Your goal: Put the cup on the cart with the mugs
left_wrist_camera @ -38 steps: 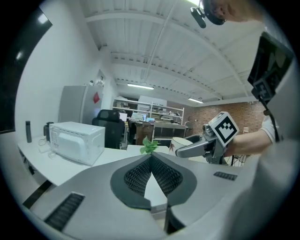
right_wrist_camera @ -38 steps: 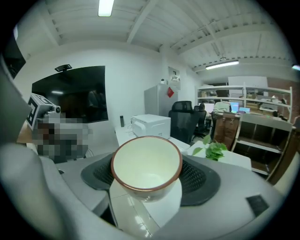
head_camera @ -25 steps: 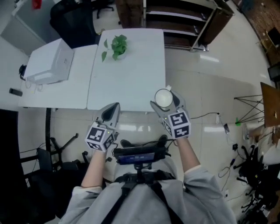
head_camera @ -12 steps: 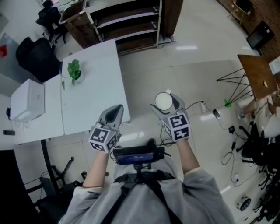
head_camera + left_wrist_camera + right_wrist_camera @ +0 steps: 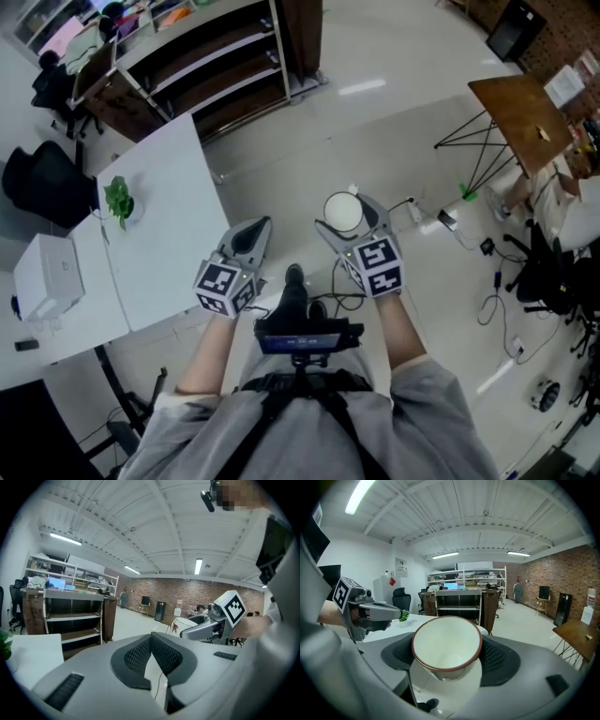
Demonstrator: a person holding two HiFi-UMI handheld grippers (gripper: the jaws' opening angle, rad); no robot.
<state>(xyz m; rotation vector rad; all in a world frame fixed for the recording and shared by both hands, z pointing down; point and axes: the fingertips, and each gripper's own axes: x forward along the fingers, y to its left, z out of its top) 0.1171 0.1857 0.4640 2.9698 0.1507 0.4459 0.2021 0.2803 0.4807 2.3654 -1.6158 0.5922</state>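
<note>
A white cup point(image 5: 343, 213) with a thin brown rim is held out over the floor, my right gripper point(image 5: 347, 216) shut on it. In the right gripper view the cup point(image 5: 446, 644) lies tilted between the dark pads point(image 5: 499, 658), its mouth facing the camera and its inside empty. My left gripper point(image 5: 253, 232) is level with it to the left, shut, with nothing held. Its two meshed pads point(image 5: 136, 656) meet at the tips. No cart or mugs show in any view.
A white table point(image 5: 155, 239) with a small potted plant point(image 5: 119, 199) and a white box point(image 5: 42, 277) lies to the left. A dark shelving unit point(image 5: 206, 66) stands beyond it. A wooden table point(image 5: 525, 108) and floor cables point(image 5: 497, 291) lie to the right.
The whole view has swung: the white table has slid from ahead to the left, and both grippers are now over bare floor. The cup stays in the right gripper.
</note>
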